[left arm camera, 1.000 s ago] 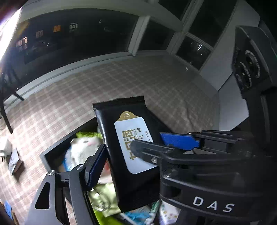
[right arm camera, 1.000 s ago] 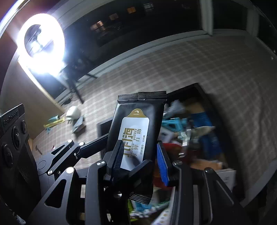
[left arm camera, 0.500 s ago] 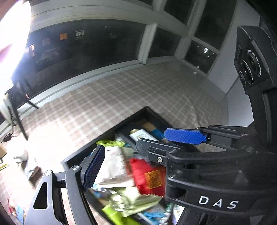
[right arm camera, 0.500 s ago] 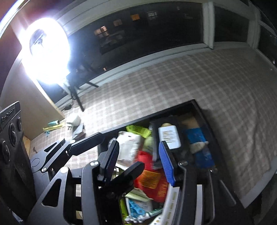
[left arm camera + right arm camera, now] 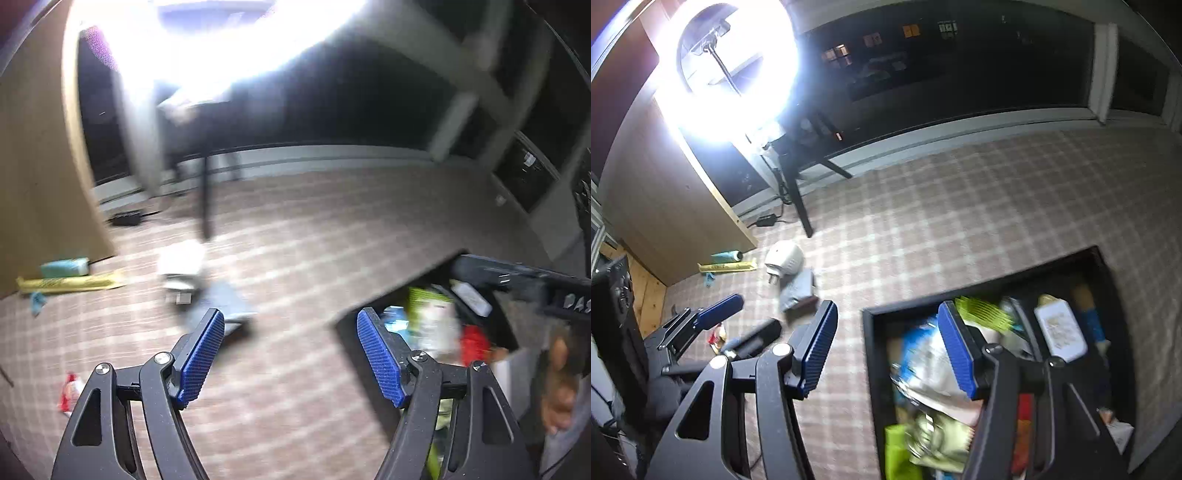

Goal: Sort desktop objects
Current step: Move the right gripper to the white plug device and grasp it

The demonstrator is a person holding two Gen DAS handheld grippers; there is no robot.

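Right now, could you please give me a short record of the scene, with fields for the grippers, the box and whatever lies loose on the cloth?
left gripper: open, holds nothing, over the checked cloth
right gripper: open, holds nothing, at the left edge of the black box
black box: full of mixed packets, among them a black packet with a white label
loose on cloth: white plug adapter, grey pouch, yellow strip
view quality: left wrist view blurred
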